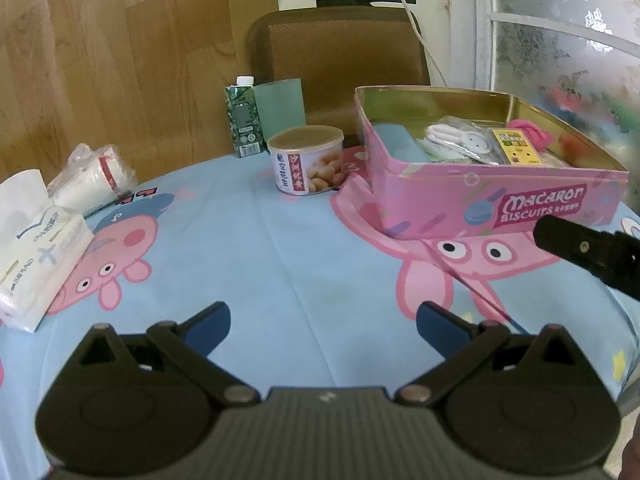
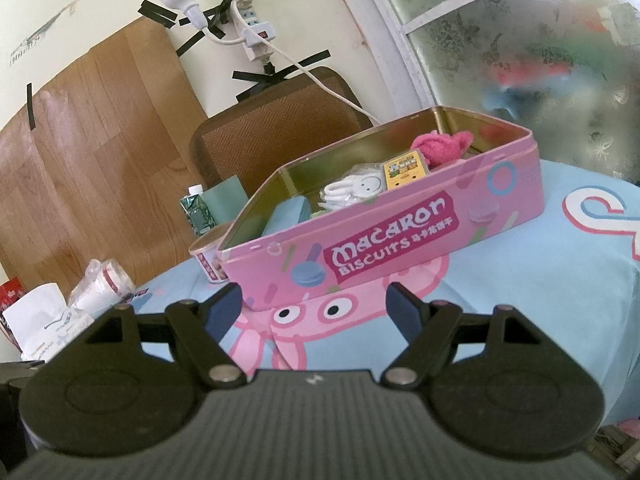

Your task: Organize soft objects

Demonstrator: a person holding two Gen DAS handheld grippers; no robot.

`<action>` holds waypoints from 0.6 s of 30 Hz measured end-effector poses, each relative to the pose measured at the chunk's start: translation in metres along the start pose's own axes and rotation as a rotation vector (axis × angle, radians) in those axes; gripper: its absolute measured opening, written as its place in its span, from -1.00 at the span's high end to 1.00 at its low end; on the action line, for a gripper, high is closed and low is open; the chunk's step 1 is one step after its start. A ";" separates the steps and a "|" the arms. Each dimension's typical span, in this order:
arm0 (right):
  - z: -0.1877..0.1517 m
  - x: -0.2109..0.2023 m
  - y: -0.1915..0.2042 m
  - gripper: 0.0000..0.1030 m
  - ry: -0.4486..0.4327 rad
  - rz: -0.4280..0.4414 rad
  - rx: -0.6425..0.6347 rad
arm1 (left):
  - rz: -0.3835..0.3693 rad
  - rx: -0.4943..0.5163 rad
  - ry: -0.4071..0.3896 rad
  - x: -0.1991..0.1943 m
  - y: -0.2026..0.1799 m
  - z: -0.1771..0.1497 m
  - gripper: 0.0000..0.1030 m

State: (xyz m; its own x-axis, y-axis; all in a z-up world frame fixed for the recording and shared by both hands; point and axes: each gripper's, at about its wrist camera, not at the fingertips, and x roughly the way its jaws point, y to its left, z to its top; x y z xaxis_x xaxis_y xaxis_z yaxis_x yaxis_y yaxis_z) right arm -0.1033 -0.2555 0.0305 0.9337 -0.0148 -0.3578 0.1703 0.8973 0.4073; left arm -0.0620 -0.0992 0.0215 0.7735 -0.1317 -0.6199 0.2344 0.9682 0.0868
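Table (image 1: 280,248) under a blue cartoon-pig cloth, bearing every item; wicker chair back (image 1: 340,52) behind its far edge.

Pink "Macaron Biscuits" tin (image 1: 500,200), lid off, on the right part of the table. Long axis roughly left to right in the left wrist view; in the right wrist view, running from lower left up to upper right, printed long side facing the camera. Already inside: folded light-blue cloth (image 2: 290,210) at the left end, long edge apparently along the tin; pink fluffy item (image 2: 440,148) bunched at the right end, no clear axis; between them a bagged white cable with plug (image 2: 356,188) and a small yellow printed pack (image 2: 402,170).

Judged well advanced: soft pieces in the tin, none loose on the cloth nearby.

Possibly still to sort, at the table's left edge: tissue pack (image 1: 40,264), long axis angled toward the centre, one sheet standing up; bagged paper cups (image 1: 94,174) lying on their side behind it. Snack can (image 1: 306,160), green carton (image 1: 243,120) and green cup (image 1: 280,104) upright, just left of the tin.

Left gripper (image 1: 323,322): fingers spread wide, holding nothing, over bare cloth. Right gripper (image 2: 316,306): fingers likewise wide apart and empty, near the tin's printed side.
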 end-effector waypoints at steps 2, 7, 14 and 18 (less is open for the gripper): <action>0.000 0.000 0.000 -0.57 0.000 0.000 0.001 | -0.002 0.001 0.000 0.000 -0.001 0.000 -1.00; 0.000 -0.001 0.000 -0.57 0.002 -0.008 0.006 | -0.001 -0.002 0.002 0.001 0.001 0.001 -1.00; -0.001 0.002 -0.001 -0.57 0.007 -0.006 0.005 | -0.001 0.000 0.009 0.004 0.000 0.001 -1.00; -0.002 0.003 -0.001 -0.57 0.009 -0.005 0.006 | -0.002 -0.001 0.015 0.005 -0.001 0.001 -1.00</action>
State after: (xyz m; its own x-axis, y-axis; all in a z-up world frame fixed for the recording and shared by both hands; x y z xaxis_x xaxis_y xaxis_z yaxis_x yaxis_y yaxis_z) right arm -0.1011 -0.2559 0.0277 0.9300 -0.0156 -0.3673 0.1771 0.8946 0.4104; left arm -0.0576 -0.1006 0.0187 0.7643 -0.1304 -0.6316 0.2355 0.9681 0.0851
